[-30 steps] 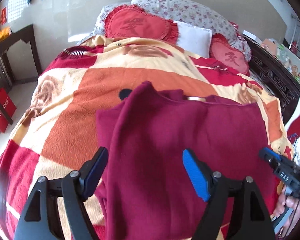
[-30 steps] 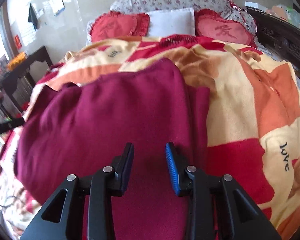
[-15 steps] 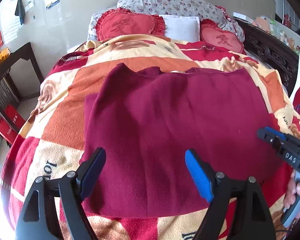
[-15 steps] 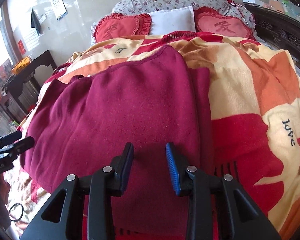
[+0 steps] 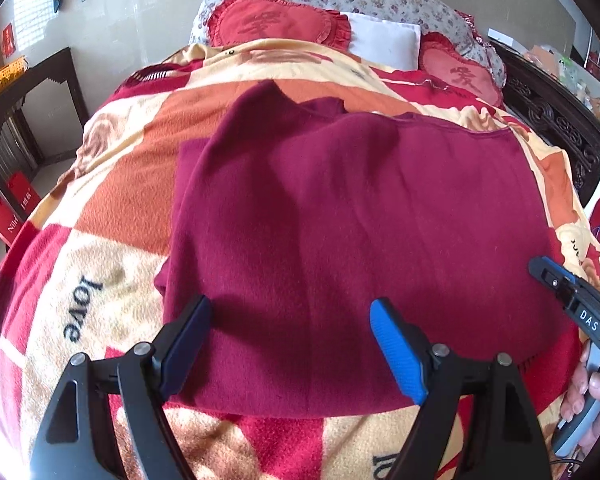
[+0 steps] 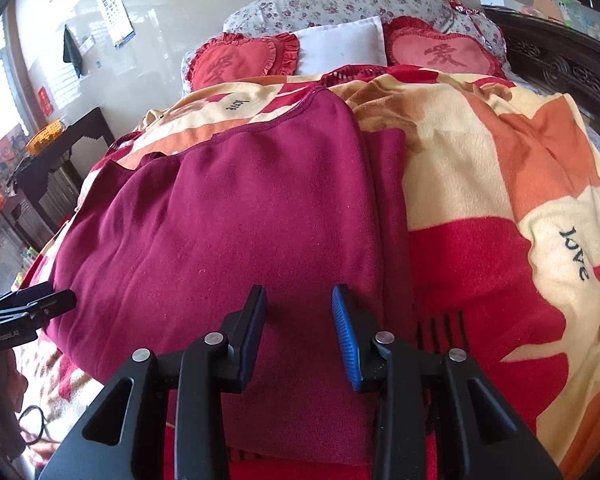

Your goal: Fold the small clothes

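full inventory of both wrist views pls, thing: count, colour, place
garment: 1, maroon, spread flat on the blanket, partly folded
blanket: 1, red, orange and cream patchwork with "love" print, covers the bed
heart cushions: 2, red with frills, at the head of the bed
white pillow: 1, between the two cushions
floral bolster: 1, grey-white with small flowers, behind the cushions
dark wood headboard: 1, carved, along the bed's right side
dark side table: 1, left of the bed, orange basket on it
left gripper: 1, black with blue pads, open, over the garment's near edge
right gripper: 1, black with blue pads, open, over the garment
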